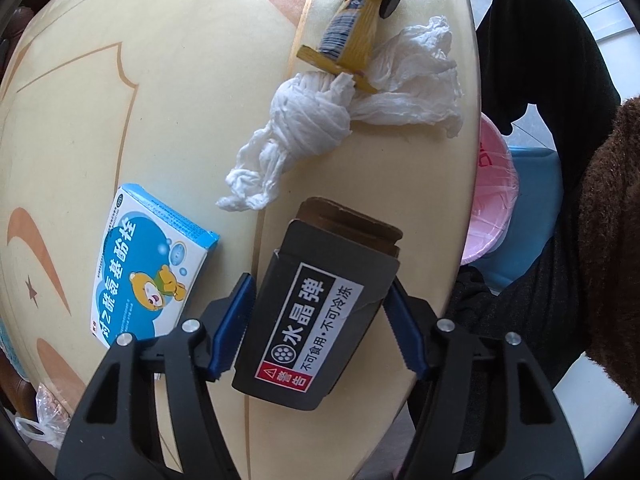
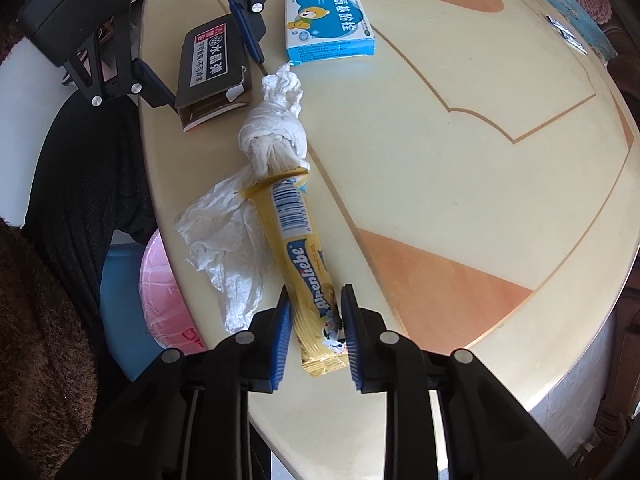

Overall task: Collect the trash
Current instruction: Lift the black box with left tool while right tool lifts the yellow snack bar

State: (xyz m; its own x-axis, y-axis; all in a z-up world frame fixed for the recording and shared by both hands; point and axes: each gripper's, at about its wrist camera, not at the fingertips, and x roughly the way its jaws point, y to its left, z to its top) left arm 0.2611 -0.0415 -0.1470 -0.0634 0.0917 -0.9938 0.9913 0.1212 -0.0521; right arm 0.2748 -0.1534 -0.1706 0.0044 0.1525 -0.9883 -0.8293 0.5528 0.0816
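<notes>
A black carton (image 1: 316, 312) with a white and red label lies near the table's edge. My left gripper (image 1: 320, 282) points down over it, and both blue pads touch its sides. In the right wrist view the same gripper (image 2: 218, 82) straddles the carton (image 2: 212, 64). A long yellow candy wrapper (image 2: 304, 248) lies across a knotted white tissue (image 2: 272, 140). My right gripper (image 2: 316, 292) is shut on the wrapper's near end. In the left wrist view, the right gripper (image 1: 366, 0) pinches the wrapper (image 1: 352, 36) beside the tissue (image 1: 312, 116).
A blue and white medicine box (image 1: 152, 264) lies left of the carton on the cream table (image 1: 160, 100). Past the table's edge, lower down, sits a bin lined with a pink bag (image 1: 492, 200). A person's dark clothing and brown fuzzy sleeve (image 1: 616, 240) stand beside it.
</notes>
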